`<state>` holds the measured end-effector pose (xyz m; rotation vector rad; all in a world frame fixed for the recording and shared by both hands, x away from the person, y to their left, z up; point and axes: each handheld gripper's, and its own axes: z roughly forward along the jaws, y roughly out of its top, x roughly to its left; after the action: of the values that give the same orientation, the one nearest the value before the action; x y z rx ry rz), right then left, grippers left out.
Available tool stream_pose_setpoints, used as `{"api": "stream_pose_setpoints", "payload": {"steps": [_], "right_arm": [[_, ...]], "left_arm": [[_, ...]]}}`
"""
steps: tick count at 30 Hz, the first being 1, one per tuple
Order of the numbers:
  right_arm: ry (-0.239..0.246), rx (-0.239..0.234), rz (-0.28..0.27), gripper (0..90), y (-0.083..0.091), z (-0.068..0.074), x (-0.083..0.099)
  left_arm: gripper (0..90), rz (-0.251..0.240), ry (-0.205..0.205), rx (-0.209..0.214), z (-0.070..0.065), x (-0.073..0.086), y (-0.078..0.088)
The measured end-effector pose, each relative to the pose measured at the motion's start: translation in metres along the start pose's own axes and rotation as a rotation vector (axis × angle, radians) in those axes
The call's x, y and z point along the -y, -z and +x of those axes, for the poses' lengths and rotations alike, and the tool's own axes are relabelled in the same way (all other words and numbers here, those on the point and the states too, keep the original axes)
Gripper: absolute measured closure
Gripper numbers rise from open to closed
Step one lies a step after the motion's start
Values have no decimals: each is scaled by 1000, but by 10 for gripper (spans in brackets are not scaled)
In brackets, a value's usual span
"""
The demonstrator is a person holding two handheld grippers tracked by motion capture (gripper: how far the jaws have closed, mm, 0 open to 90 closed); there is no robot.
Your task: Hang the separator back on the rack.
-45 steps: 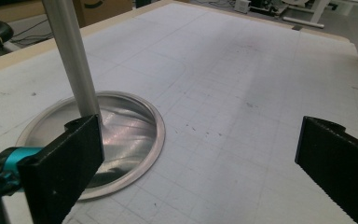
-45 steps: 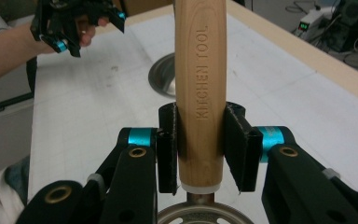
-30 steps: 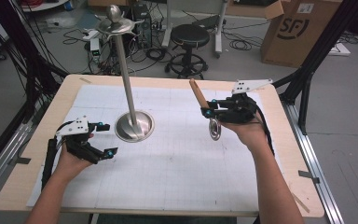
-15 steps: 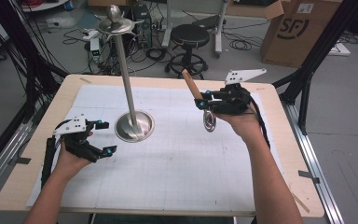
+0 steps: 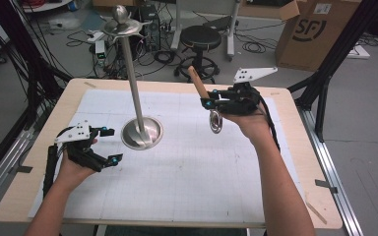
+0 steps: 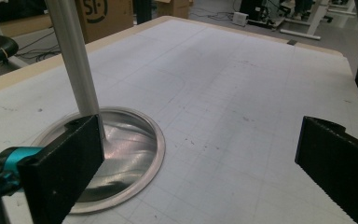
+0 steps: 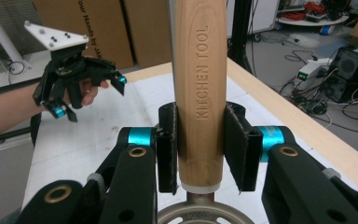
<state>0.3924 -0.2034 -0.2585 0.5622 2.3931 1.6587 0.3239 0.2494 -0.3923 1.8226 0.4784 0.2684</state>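
At the lower left of the high view, the left gripper point(image 5: 109, 145) rests low over the worktop point(image 5: 187, 196), its fingers apart with nothing between them. It sits where it sat a second ago. In the left gripper view those fingers frame bare gridded surface, with the stand's round base point(image 6: 121, 158) just beside the left finger point(image 6: 63, 170).

Left of centre, the metal stand point(image 5: 133, 93) rises as a tall pole from that dish-shaped base to a hooked top near the upper edge of the frame.

Right of centre, the right gripper point(image 5: 207, 103) is clamped on the wooden handle of a kitchen tool point(image 5: 199, 84), whose metal ring end point(image 5: 216, 121) hangs below the fingers. Compared with a second ago, the tool has risen and drifted toward the upper part of the frame, well clear of the worktop. I read this as carrying the tool up toward the stand's hooks, with the hanging itself not yet done.

The span between tool and pole is open, and so is the worktop below. The far edge lies close behind the right hand, so the free path runs leftward and upward.
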Motion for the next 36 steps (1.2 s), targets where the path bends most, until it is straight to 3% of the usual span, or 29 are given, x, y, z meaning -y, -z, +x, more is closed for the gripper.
{"api": "stream_pose_setpoints", "payload": {"steps": [12,19,36], "right_arm": [[40,17,-25,677,-3,1,-33],[62,-6,-45,677,-12,3,-51],[105,-16,-64,677,-17,10,-77]], "left_arm": [[17,18,-4,1,-2,-1,-3],[17,15,-1,3,-1,0,-2],[17,14,-2,6,-1,0,-2]]}}
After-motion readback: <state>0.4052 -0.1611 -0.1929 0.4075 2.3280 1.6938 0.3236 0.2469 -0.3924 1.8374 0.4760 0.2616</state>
